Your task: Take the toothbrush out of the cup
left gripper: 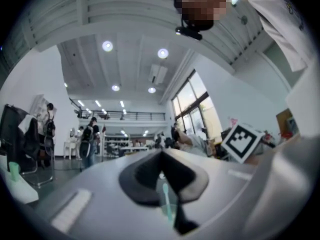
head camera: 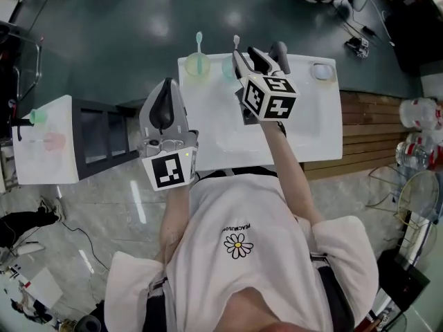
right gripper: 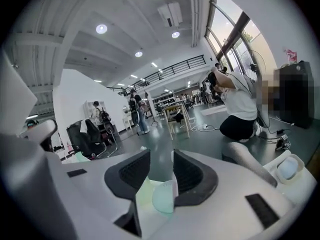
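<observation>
Fingers (right gripper: 189,173) of right gripper (head camera: 259,55) stand apart, grasping nothing; slim pale plastic toothbrush (head camera: 236,45) stands upright, long axis vertical, in translucent blue-green plastic cup (right gripper: 162,199) just beyond their gap, on white rectangular table (head camera: 311,130); left gripper (head camera: 166,95) clenched, empty, farther back.

Shirt (head camera: 239,216) print tiny, inverted, unreadable.

Left gripper (head camera: 168,83) jaws together, right gripper (head camera: 259,52) jaws apart (right held farther forward)
</observation>
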A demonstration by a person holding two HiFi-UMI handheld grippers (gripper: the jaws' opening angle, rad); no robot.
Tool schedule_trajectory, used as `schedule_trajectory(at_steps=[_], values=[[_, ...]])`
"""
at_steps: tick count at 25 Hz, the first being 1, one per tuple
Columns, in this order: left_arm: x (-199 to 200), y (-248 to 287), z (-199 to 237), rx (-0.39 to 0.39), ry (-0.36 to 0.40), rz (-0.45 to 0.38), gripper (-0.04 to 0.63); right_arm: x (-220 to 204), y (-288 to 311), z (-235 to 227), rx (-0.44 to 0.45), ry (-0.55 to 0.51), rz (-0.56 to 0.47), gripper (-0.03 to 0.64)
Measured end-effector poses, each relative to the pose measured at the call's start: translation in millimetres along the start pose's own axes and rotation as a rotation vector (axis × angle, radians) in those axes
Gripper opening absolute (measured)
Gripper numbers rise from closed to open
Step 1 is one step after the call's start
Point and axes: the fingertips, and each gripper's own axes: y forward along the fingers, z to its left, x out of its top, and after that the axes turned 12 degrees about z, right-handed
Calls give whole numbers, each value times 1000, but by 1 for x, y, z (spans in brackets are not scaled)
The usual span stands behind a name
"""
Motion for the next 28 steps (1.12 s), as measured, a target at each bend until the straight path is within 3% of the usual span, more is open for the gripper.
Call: schedule_trajectory(at_steps=[12, 28], values=[[-14, 9, 14, 43, -9, 42, 5, -38, 56, -24, -60, -7, 204, 105], [-24, 17, 19, 63, -28, 71, 5, -50, 74, -33, -92, -66, 269, 56]])
